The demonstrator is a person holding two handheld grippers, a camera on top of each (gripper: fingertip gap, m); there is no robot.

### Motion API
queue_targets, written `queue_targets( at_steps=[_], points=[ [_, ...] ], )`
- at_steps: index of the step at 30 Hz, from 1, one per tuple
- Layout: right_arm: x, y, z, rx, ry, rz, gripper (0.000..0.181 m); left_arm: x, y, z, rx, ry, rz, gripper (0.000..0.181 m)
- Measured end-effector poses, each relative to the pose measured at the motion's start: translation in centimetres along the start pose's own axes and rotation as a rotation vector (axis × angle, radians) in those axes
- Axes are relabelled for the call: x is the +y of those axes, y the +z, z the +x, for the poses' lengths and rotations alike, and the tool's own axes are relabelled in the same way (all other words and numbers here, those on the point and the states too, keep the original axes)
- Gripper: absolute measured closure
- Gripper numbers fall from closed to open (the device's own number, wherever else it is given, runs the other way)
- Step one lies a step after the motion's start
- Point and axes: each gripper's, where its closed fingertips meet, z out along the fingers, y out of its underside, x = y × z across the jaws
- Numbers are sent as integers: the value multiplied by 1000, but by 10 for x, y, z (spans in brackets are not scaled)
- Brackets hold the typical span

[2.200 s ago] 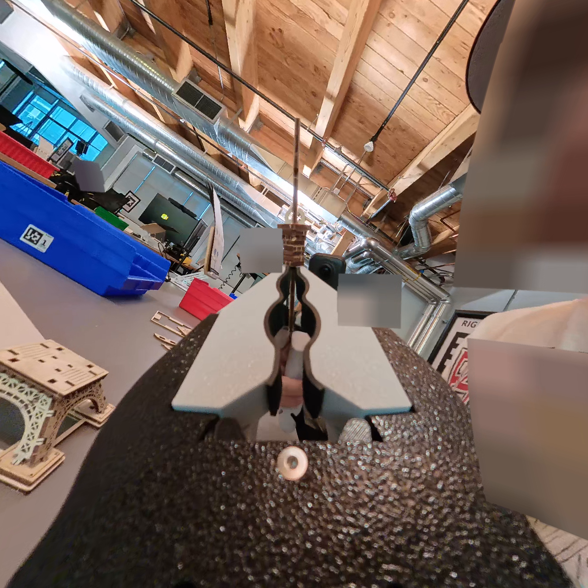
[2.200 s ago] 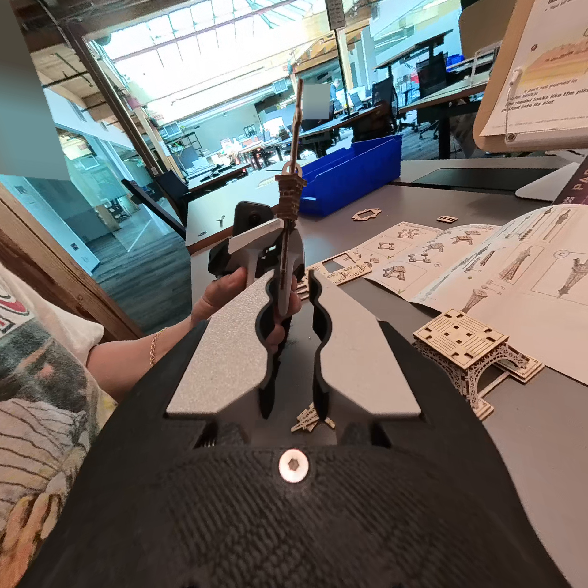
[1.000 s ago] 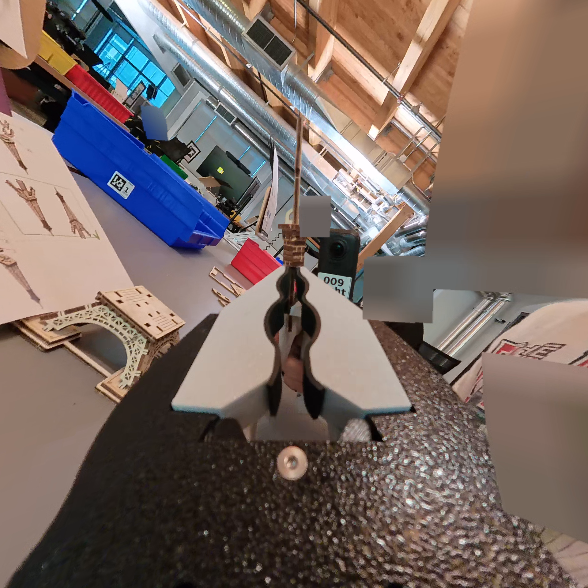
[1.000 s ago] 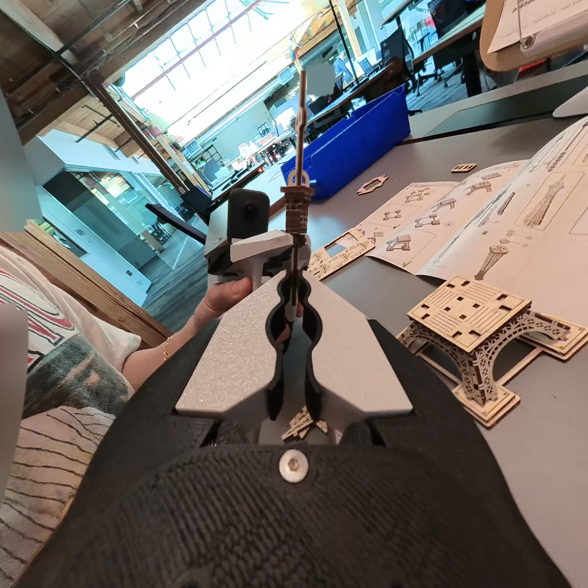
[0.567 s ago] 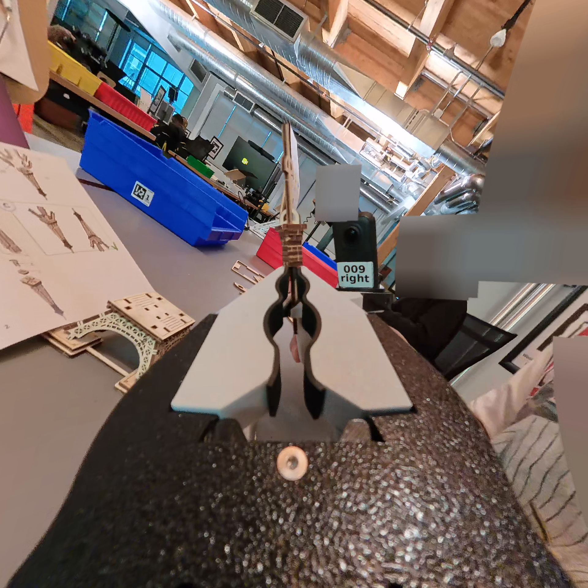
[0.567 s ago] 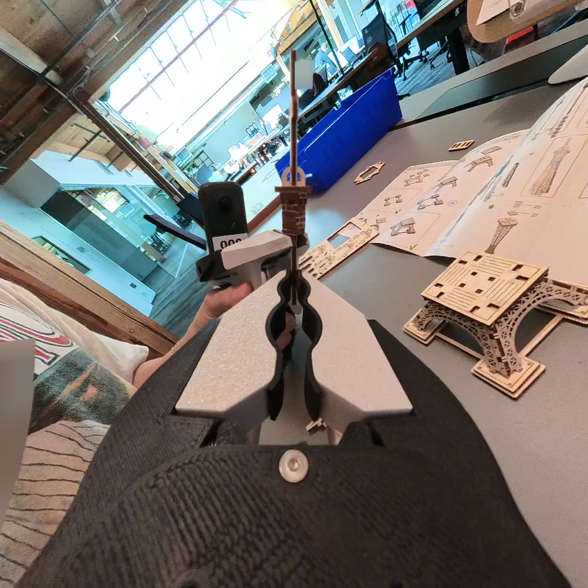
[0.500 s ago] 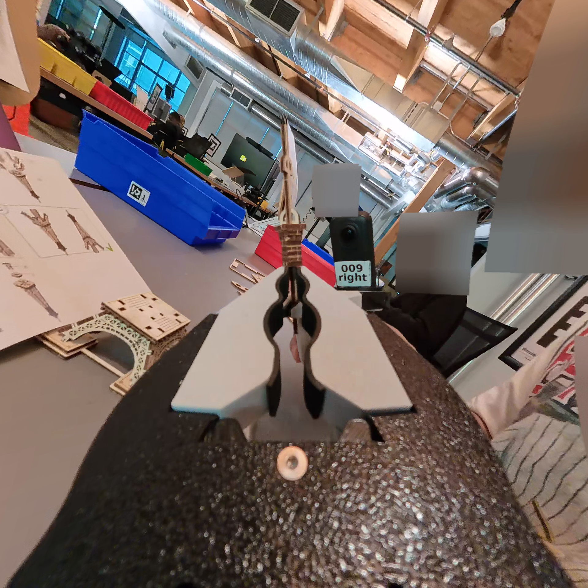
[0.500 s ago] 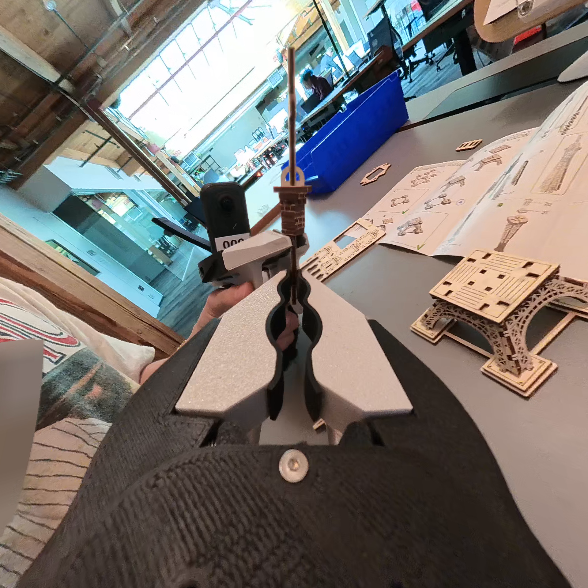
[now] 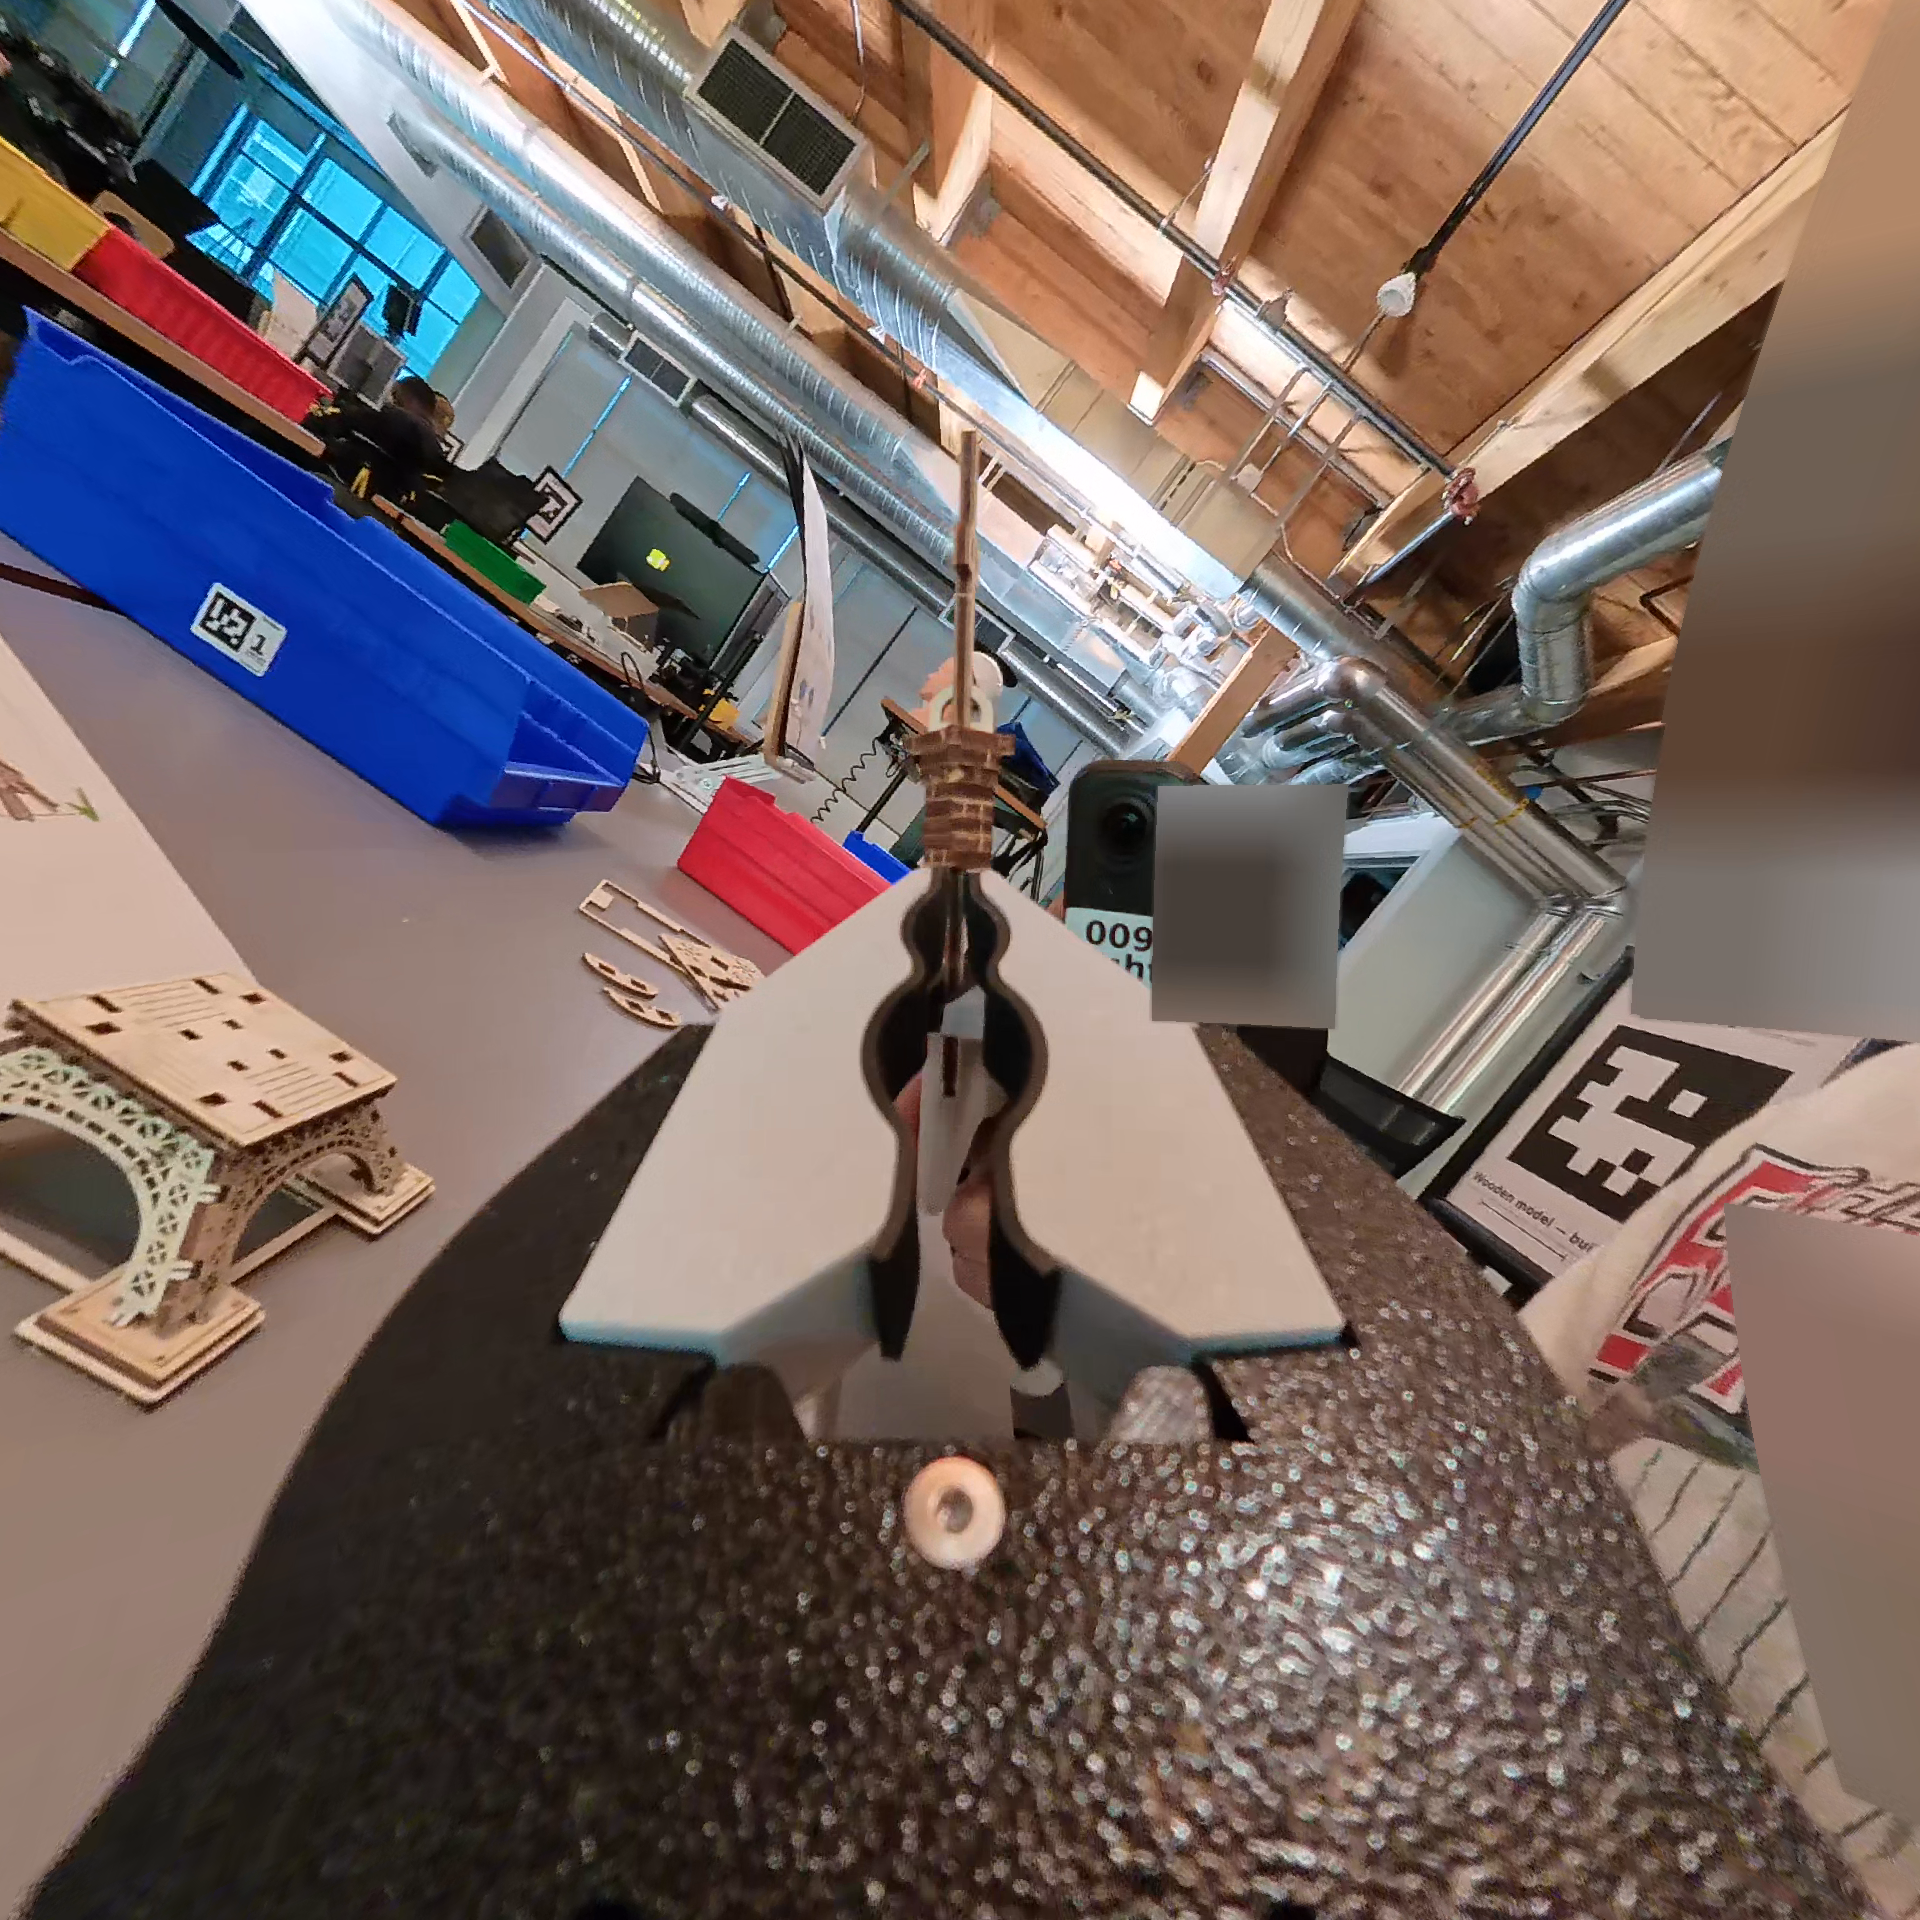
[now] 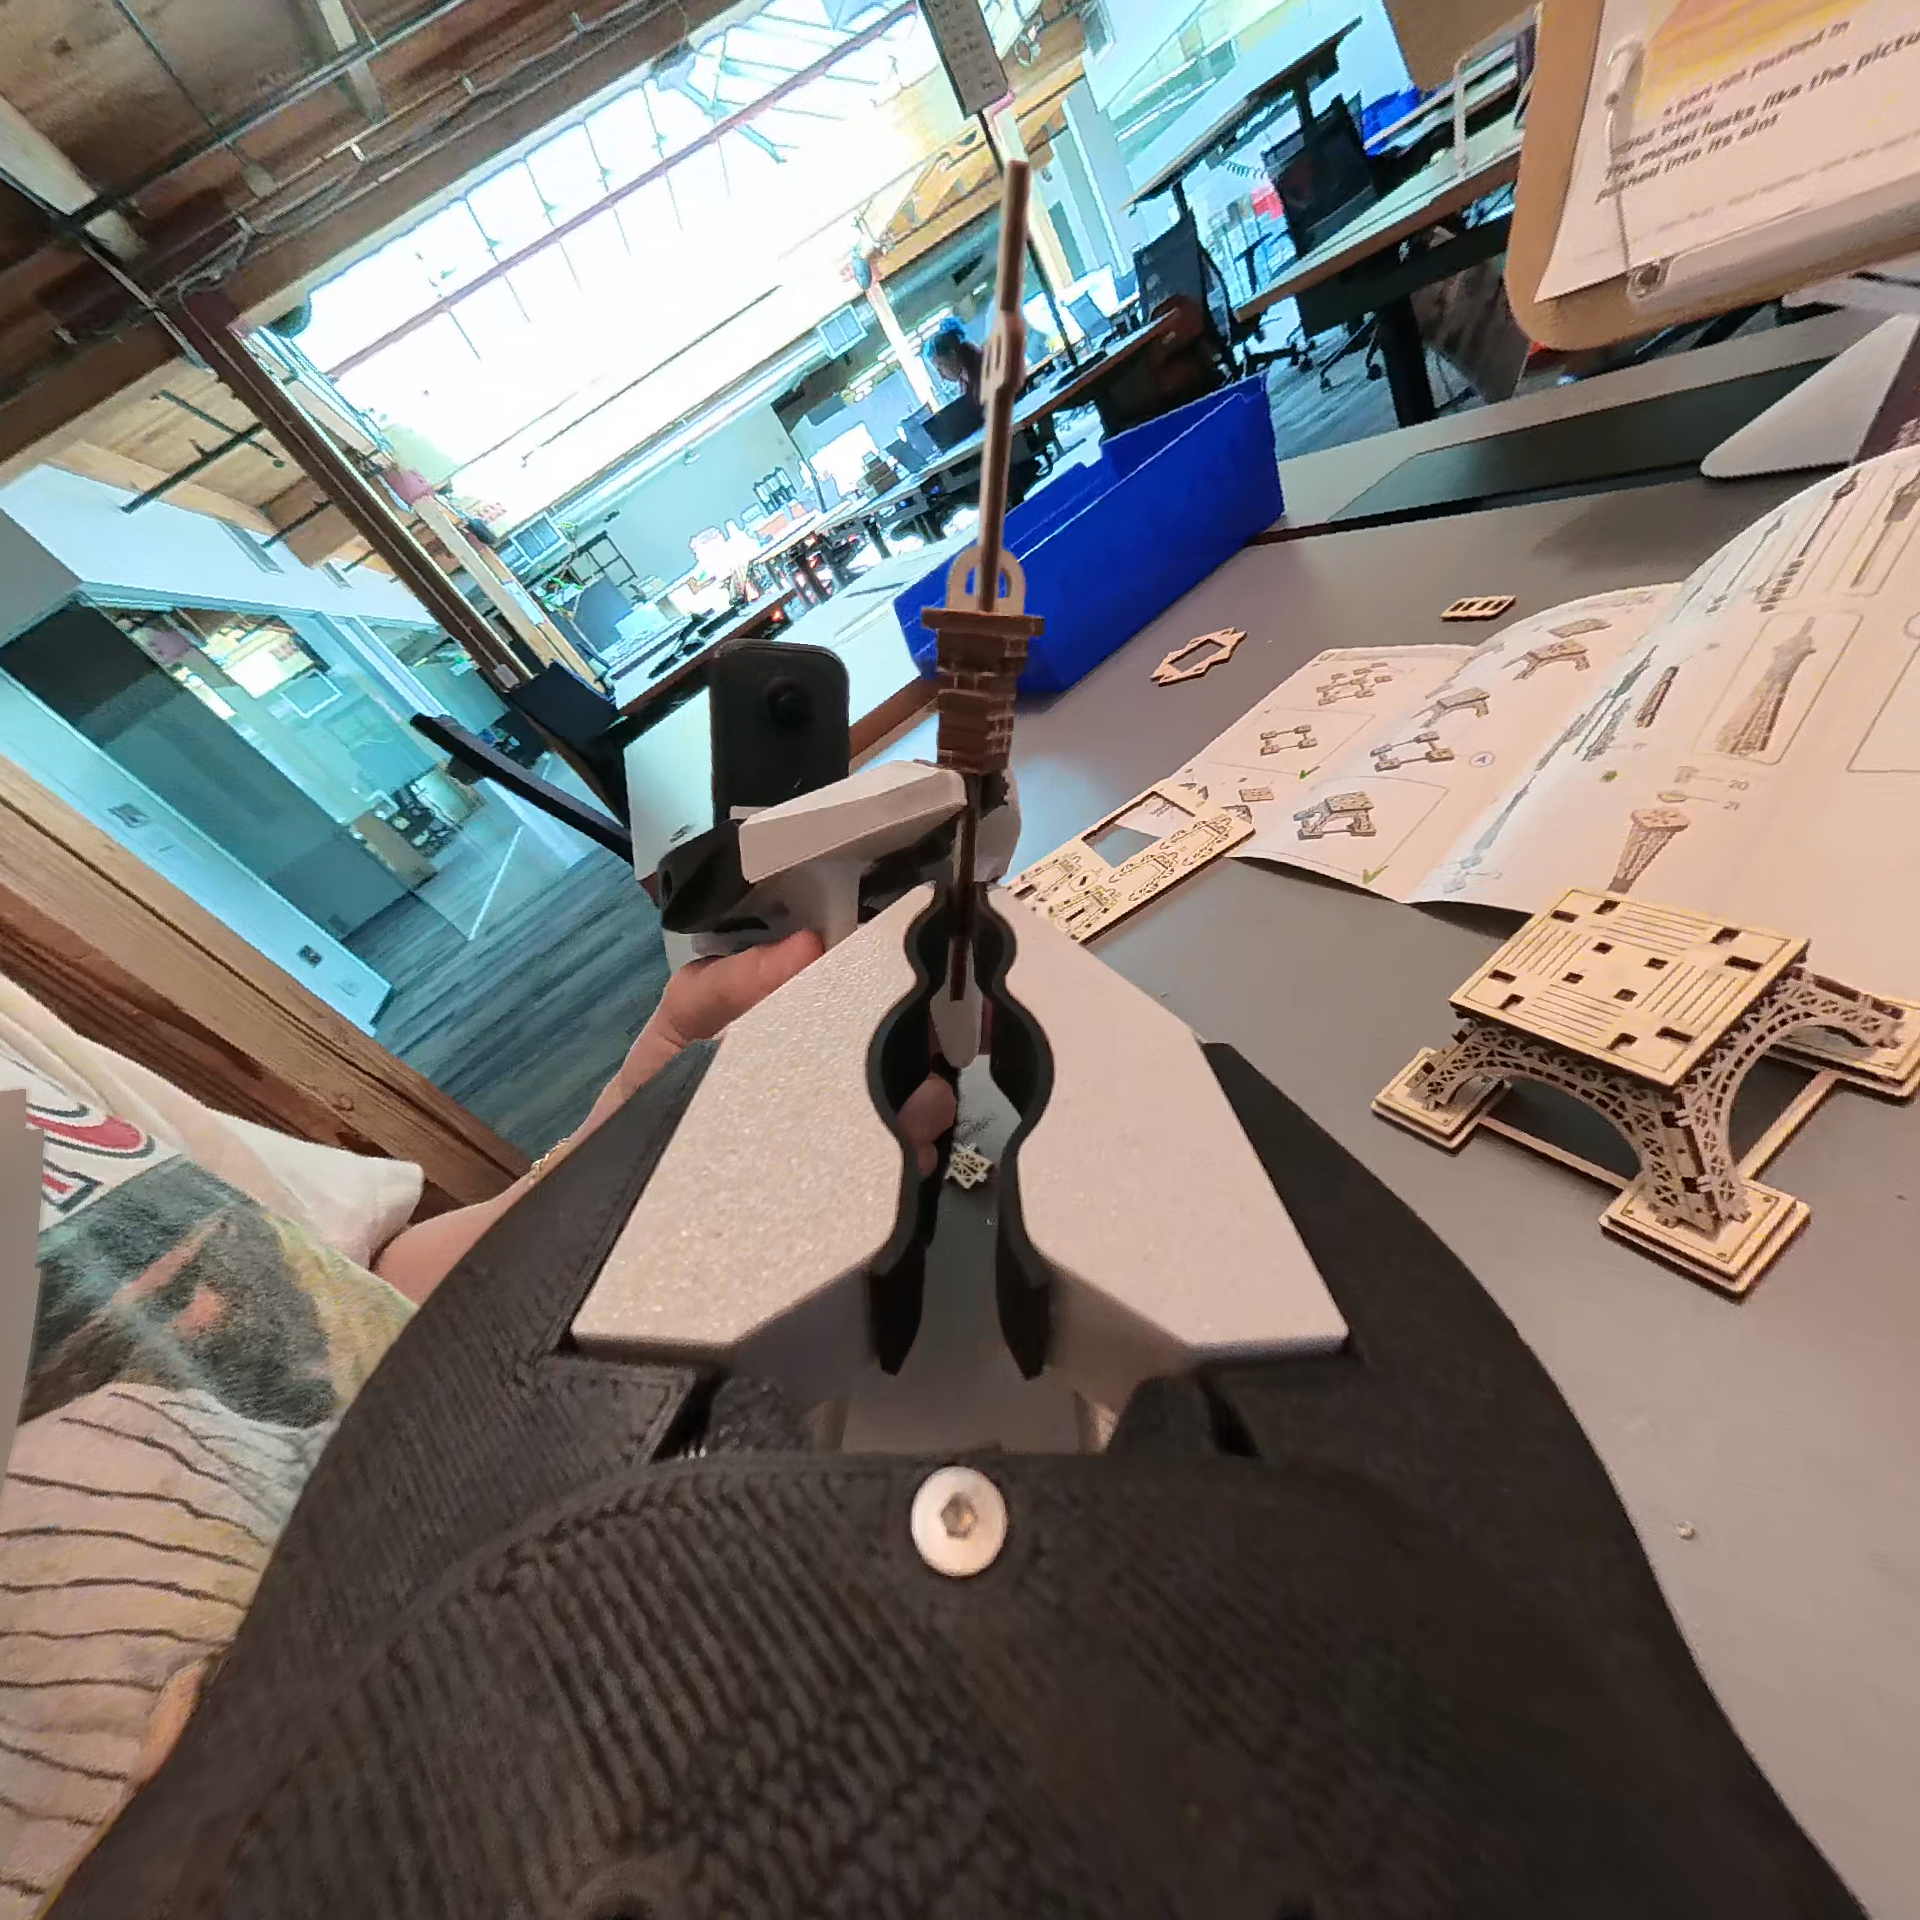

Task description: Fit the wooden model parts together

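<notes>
A thin wooden spire [image 9: 961, 800] with a stacked brown collar and a long needle tip stands upright, held in the air between both grippers. My left gripper [image 9: 951, 888] is shut on its lower stem. My right gripper [image 10: 961, 909] is shut on the same stem of the spire [image 10: 977, 686], facing the left gripper [image 10: 831, 831]. The wooden tower base [image 9: 197, 1101] with four lattice legs and a flat top stands on the grey table, left of the left gripper. The tower base [image 10: 1621, 997] is right of the right gripper.
A printed instruction sheet [image 10: 1558, 717] and a punched-out parts sheet [image 10: 1132, 847] lie on the table [image 10: 1299, 987]. Loose wooden pieces [image 9: 665, 961] lie ahead of the left gripper. A blue bin [image 9: 312, 644] and a red bin [image 9: 779, 862] stand farther back. A person's hand [image 10: 727, 997] holds the left gripper. My two grippers' fingertips are within a few centimetres of each other.
My right gripper's jaws, apart 2.2 s ago, have closed on the spire stem. Both grippers have since swung together with the spire; the tower base has not moved on the table.
</notes>
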Motion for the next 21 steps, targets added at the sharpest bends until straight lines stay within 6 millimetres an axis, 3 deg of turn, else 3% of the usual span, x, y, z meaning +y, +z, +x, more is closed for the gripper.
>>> queue_targets(
  at_steps=[7, 14, 21],
  points=[
    [2, -9, 0, -12, -29, 37, 181, 9, 4, 4, 15, 67, -33, 181],
    [7, -12, 9, -37, -30, 26, 181, 16, 7, -5, -1, 167, -122, 181],
    [-7, -23, 24, -93, -22, 97, 181, 18, 32, -12, -16, 240, -199, 181]
  ],
)
